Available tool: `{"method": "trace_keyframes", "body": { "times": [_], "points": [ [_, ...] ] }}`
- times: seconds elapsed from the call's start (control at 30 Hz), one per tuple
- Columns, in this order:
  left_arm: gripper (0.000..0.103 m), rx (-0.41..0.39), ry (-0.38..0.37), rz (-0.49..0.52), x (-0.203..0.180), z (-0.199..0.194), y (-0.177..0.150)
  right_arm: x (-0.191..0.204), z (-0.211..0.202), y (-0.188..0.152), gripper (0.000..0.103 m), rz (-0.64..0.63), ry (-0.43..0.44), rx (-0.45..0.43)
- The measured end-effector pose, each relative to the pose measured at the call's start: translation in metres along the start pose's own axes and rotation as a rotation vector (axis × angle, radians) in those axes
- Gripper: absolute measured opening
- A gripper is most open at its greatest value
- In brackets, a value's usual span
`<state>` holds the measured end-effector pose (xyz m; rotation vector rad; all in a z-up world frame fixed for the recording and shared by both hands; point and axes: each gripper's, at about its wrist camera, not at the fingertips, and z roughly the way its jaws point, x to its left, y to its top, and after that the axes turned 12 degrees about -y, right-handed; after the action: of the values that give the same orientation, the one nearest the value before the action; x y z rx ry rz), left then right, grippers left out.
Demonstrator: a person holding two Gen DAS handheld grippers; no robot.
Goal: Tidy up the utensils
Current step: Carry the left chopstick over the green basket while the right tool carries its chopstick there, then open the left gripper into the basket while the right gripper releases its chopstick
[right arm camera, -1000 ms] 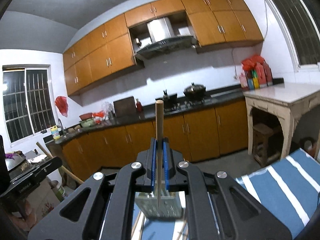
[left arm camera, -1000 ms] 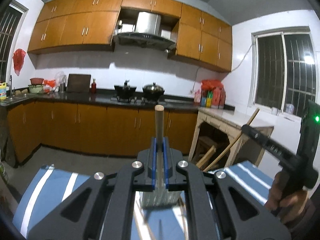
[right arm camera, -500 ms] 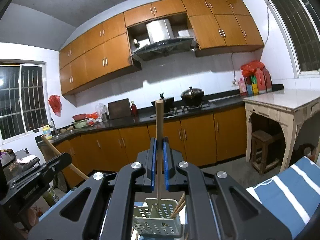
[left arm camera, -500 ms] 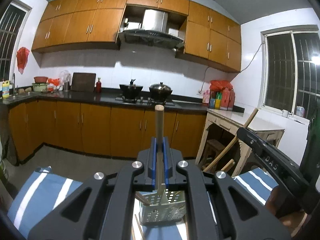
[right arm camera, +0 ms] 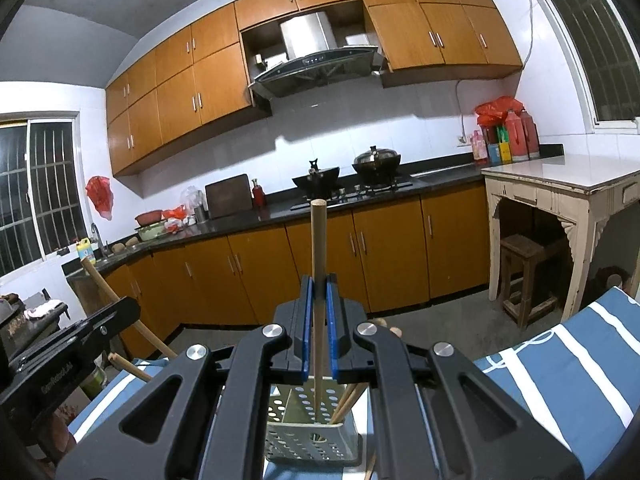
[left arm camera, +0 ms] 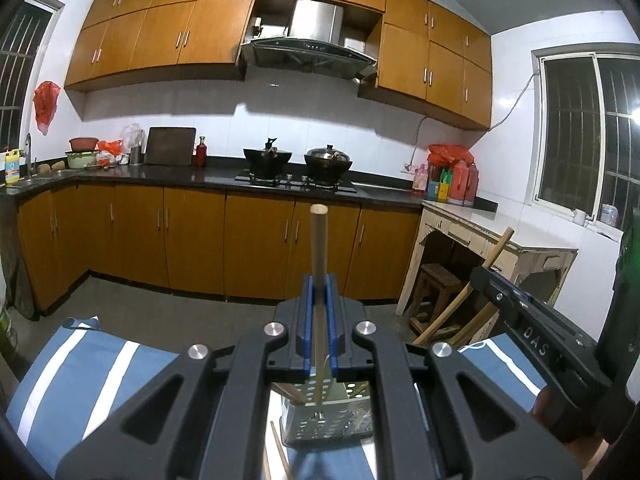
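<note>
The left tool [left arm camera: 319,292] hides the middle of its chopstick [left arm camera: 319,240], and the tip's place in the holder [left arm camera: 326,420] cannot be told. The black frame covers both sides of the holder. Loose sticks [left arm camera: 276,456] below the holder are cut off by the bottom edge. In the right view, the right tool [right arm camera: 319,292] likewise hides the holder's [right arm camera: 312,436] sides. Bottle labels [right arm camera: 504,148] are too small to read.
</note>
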<state>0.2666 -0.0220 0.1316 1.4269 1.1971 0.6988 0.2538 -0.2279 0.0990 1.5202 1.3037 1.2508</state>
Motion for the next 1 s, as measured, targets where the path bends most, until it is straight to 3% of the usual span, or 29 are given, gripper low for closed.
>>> {"method": "trace_keyframes", "body": {
  "times": [0.4, 0.57, 1.0],
  "points": [
    [0.010, 0.049, 0.014, -0.017, 0.008, 0.007, -0.007, 0.000, -0.001, -0.008, 0.008, -0.011, 0.000, 0.047],
    [0.021, 0.041, 0.027, -0.013, 0.007, -0.004, -0.005, -0.008, -0.014, -0.005, 0.034, -0.001, -0.018, 0.027],
    [0.028, 0.012, 0.060, -0.014, 0.001, -0.055, -0.010, -0.028, -0.057, -0.007, 0.035, 0.006, -0.054, 0.006]
  ]
}}
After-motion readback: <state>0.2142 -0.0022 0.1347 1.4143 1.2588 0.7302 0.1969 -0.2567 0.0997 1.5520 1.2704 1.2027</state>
